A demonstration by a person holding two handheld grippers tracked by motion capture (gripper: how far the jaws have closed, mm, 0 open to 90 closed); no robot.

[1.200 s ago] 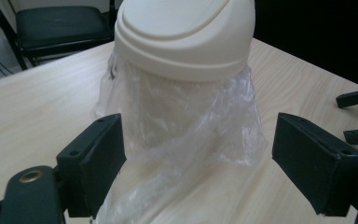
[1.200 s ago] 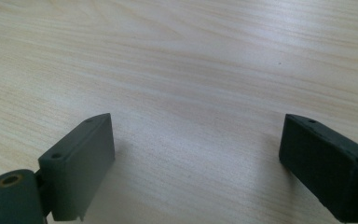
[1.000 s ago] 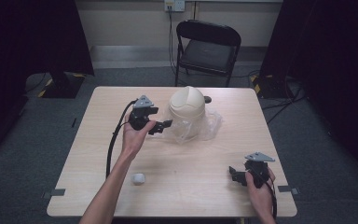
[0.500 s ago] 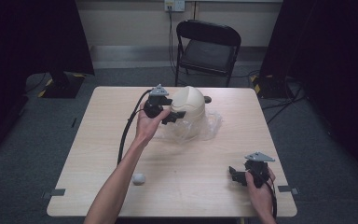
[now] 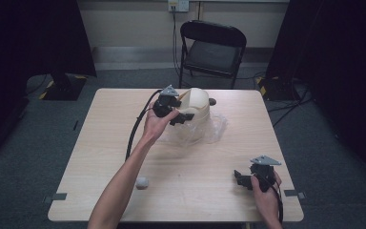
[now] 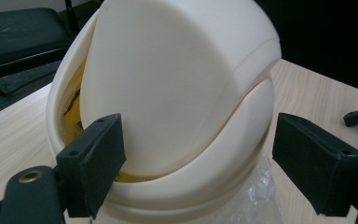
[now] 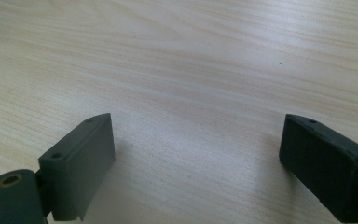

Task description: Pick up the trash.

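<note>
A cream dome-shaped bin with a swing lid (image 5: pixel 198 107) (image 6: pixel 177 93) stands at the far middle of the table, with a clear plastic liner (image 5: pixel 214 131) bunched around its base. My left gripper (image 5: pixel 181 117) (image 6: pixel 198 163) is open right against the bin's left side, its jaws wide on either side of the lid. The lid is tilted, and a dark gap shows yellow inside. My right gripper (image 5: pixel 242 179) (image 7: pixel 196 163) rests open near the table's front right edge, over bare wood. A small crumpled white wad (image 5: pixel 142 182) lies on the table near the front left.
A black folding chair (image 5: pixel 214 45) stands behind the wooden table (image 5: pixel 100 143). A small dark object (image 5: pixel 212 101) lies just behind the bin. The left gripper's black cable (image 5: pixel 136 129) trails across the table. Dark curtains flank both sides.
My left gripper has moved up and to the right, from the table's left middle to the bin's lid. The right gripper has stayed still.
</note>
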